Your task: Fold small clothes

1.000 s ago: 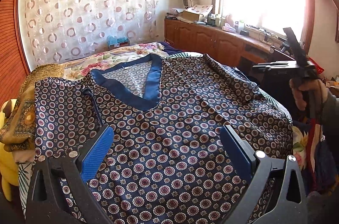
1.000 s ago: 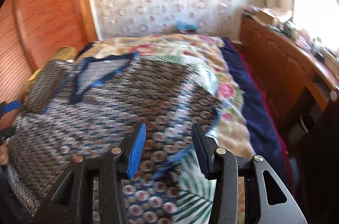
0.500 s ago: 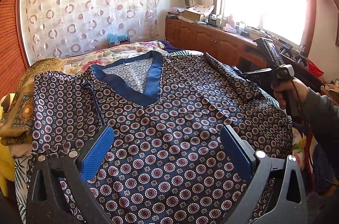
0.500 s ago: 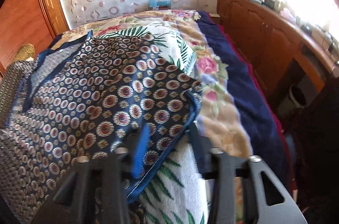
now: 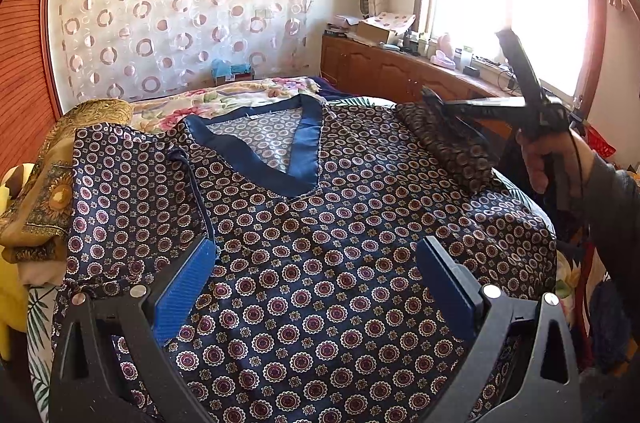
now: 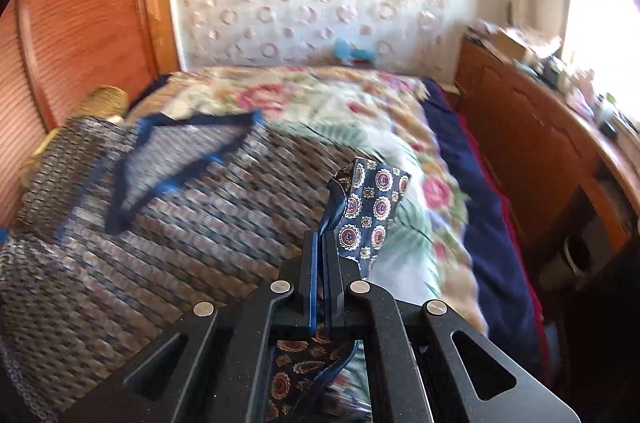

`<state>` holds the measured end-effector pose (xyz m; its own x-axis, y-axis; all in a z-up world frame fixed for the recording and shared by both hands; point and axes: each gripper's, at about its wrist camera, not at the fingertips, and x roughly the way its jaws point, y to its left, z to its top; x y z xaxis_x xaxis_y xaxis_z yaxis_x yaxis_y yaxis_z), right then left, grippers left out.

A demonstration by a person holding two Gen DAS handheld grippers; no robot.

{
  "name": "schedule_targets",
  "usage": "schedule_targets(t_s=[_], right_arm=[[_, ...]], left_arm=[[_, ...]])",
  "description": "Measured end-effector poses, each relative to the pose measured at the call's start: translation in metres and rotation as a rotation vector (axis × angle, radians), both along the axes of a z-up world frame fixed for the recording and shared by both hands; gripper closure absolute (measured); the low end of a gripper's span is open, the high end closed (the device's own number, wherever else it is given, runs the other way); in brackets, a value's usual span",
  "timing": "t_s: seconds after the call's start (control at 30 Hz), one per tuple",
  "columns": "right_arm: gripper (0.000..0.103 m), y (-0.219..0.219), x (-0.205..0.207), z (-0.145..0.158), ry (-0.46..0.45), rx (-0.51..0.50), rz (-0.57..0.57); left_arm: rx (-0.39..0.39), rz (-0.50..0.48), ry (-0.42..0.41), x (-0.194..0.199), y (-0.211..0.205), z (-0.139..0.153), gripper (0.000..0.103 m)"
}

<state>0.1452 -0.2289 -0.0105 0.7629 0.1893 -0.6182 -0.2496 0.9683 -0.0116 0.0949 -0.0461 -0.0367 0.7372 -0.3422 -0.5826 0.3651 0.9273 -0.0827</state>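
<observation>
Presently, navy medallion-print V-neck satin top (image 5: 320, 263) flat on floral bedspread (image 6: 400, 111): right gripper (image 6: 324, 243) pinches its sleeve (carry inward, keep taut), left gripper (image 5: 316, 283) gapes empty above the chest.

One patterned shirt (image 5: 320, 263) lies spread on one bed (image 6: 472, 183), with one golden cloth (image 5: 52, 183) bunched at its edge. Two grippers are in the room, the left gripper (image 5: 316, 287) and the right gripper (image 6: 322, 247). One curtain (image 5: 180, 15) hangs behind, beside one window (image 5: 512, 3) and one long cabinet (image 5: 392, 71).
</observation>
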Motion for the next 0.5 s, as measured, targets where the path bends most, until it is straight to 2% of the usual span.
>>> schedule_targets(t_s=[0.17,0.27,0.37,0.43,0.5], right_arm=[[0.101,0.040,0.004,0.010,-0.016,0.006,0.088],[0.099,0.061,0.008,0.011,-0.033,-0.051,0.079],[0.077,0.069,0.016,0.008,-0.020,-0.078,0.075],[0.049,0.069,0.017,0.006,-0.019,-0.063,0.085],[0.039,0.065,0.019,0.000,-0.015,-0.067,0.079]], left_arm=[[-0.006,0.009,-0.001,0.000,0.004,-0.001,0.002],[-0.008,0.016,-0.001,-0.001,0.010,-0.001,0.002],[-0.013,0.029,-0.003,-0.001,0.017,-0.002,0.002],[-0.018,0.037,-0.002,0.000,0.021,-0.002,0.002],[-0.014,0.048,-0.005,0.002,0.027,-0.002,0.002]])
